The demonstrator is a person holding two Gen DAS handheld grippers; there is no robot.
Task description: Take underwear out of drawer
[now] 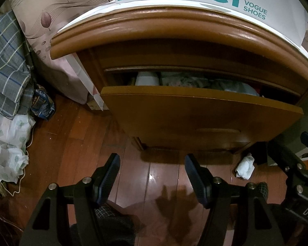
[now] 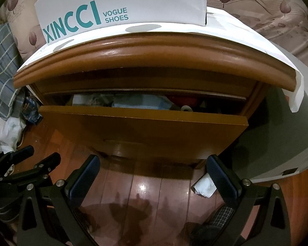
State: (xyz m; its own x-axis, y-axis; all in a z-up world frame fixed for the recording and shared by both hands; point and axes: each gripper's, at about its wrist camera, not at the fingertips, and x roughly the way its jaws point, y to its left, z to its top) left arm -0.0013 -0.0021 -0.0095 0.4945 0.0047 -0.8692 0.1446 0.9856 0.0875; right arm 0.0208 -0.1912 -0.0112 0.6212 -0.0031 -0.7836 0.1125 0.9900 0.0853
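Your left gripper [image 1: 152, 176] and right gripper [image 2: 154, 176] hang over the floor [image 1: 82, 143], jaws apart and empty. The drawer [image 1: 195, 110] ahead stands ajar, clothes [image 1: 195, 82] inside

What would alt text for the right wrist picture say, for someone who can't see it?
A wooden nightstand's drawer stands partly open, folded clothes showing inside, a white shoe box on top. Below, the open, empty right gripper hangs over the wooden floor.
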